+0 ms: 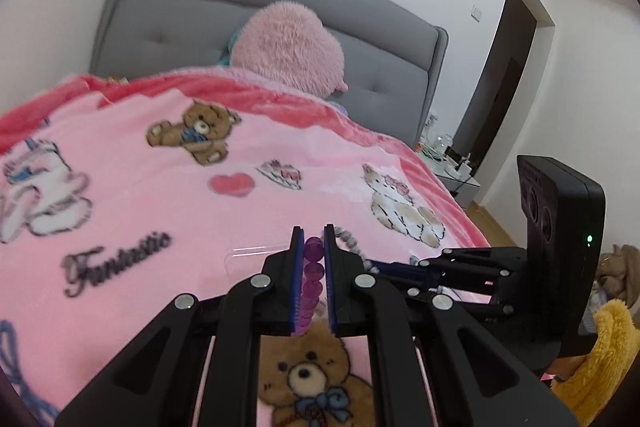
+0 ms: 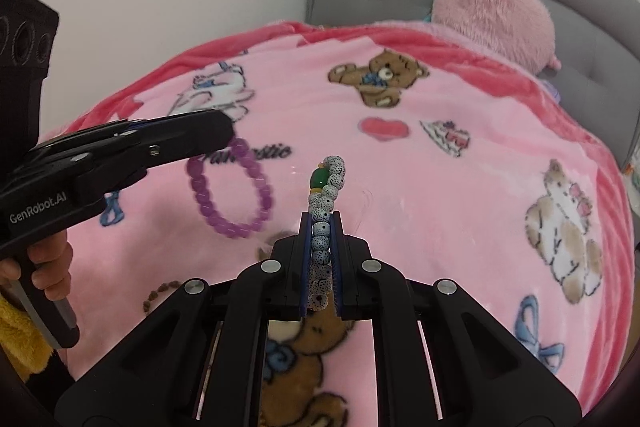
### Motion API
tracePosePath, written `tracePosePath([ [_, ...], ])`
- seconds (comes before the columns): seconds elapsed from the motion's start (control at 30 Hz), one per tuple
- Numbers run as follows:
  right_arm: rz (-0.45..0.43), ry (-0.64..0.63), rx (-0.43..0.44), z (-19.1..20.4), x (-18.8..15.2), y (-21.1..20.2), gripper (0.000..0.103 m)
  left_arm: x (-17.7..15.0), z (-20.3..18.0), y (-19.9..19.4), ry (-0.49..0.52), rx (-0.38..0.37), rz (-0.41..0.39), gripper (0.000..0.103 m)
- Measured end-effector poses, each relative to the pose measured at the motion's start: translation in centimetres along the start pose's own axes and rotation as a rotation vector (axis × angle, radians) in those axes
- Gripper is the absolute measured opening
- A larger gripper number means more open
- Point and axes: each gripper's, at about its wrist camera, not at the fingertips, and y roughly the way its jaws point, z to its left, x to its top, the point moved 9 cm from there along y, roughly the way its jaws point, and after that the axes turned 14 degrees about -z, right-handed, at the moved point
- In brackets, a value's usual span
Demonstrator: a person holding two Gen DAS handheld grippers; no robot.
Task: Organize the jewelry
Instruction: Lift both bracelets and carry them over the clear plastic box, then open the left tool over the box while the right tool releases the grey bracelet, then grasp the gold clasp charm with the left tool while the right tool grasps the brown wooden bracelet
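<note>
- Over a bed spread with a pink cartoon blanket [image 2: 440, 187], two hand-held grippers each carried a beaded bracelet, both lifted above the fabric.
- The left gripper [image 1: 312, 239] was clamped on the purple bracelet [image 2: 230, 187]; in the right wrist view the loop hung free below its tips, at about ten o'clock from the right gripper.
- The right gripper [image 2: 323, 223] was closed tight on the speckled grey bracelet [image 2: 322, 227], whose green bead [image 2: 319, 179] stood at twelve o'clock just past the fingertips.
- In the left wrist view, a faint clear plastic edge [image 1: 256, 251] showed on the blanket at about ten o'clock from the left tips; whether it was a jewelry tray could not be told.
- A pink fluffy cushion [image 1: 288, 55] leaned against the grey headboard [image 1: 168, 11] at twelve o'clock, well apart from the work.
- Judgement: the step in hand looked like carrying both bracelets to a resting place, with neither yet set down.
- Done well, it would mean keeping both grips steady and the two loops apart so the strands could not tangle.
- Each piece would best be lowered until beads touched down before its jaws parted, one side at a time.
- The purple loop's swing appeared the likeliest risk; a slow, level carry would damp it.
</note>
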Motion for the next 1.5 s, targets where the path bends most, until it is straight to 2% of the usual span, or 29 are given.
tracePosePath([
  [0.17, 0.05, -0.023, 0.01, -0.4, -1.4, 2.1, 0.009, -2.4, 2.7, 2.7, -0.089, -0.001, 0.074, 0.01],
  [0.43, 0.113, -0.013, 0.036, -0.1, -3.2, 4.8, 0.009, -4.9, 5.2, 4.3, -0.126, 0.035, 0.133, 0.01],
  [0.6, 0.133, 0.027, 0.043, 0.0, -4.0, 5.7, 0.01, -5.1, 5.3, 4.8, -0.128, 0.05, 0.136, 0.01],
  [0.73, 0.129, 0.037, 0.041, -0.1, -4.3, 5.6, 0.011, -5.5, 5.0, 5.3, -0.114, 0.047, 0.157, 0.017],
  [0.87, 0.105, 0.019, 0.041, 0.0, -4.0, 4.9, 0.011, -5.7, 4.2, 4.9, -0.081, 0.037, 0.155, 0.017],
  [0.93, 0.077, 0.02, 0.047, 0.1, -3.5, 3.9, 0.015, -5.5, 4.1, 4.4, -0.084, 0.029, 0.147, 0.017],
  [1.03, 0.026, 0.006, 0.056, 0.0, -2.8, 1.8, 0.023, -4.9, 4.2, 2.4, -0.069, 0.023, 0.121, 0.025],
  [1.1, 0.0, 0.003, 0.084, 0.3, -2.6, -0.4, 0.023, -4.7, 4.6, 0.3, -0.044, 0.043, 0.111, 0.041],
  [1.2, -0.013, -0.03, 0.104, 1.0, -3.2, -3.5, 0.027, -5.5, 4.9, -3.2, 0.001, 0.069, 0.116, 0.045],
  [1.27, 0.008, -0.031, 0.114, 1.6, -4.5, -4.9, 0.027, -7.2, 4.8, -6.2, 0.036, 0.113, 0.149, 0.046],
  [1.37, 0.065, -0.001, 0.137, 2.6, -7.8, -6.7, 0.03, -9.8, 3.7, -9.7, 0.066, 0.115, 0.179, 0.062],
  [1.4, 0.083, 0.001, 0.139, 2.8, -8.8, -7.0, 0.036, -10.8, 3.1, -10.5, 0.081, 0.112, 0.197, 0.062],
  [1.5, 0.141, 0.017, 0.138, 3.5, -12.0, -7.4, 0.037, -14.0, 1.0, -12.6, 0.121, 0.079, 0.28, 0.063],
])
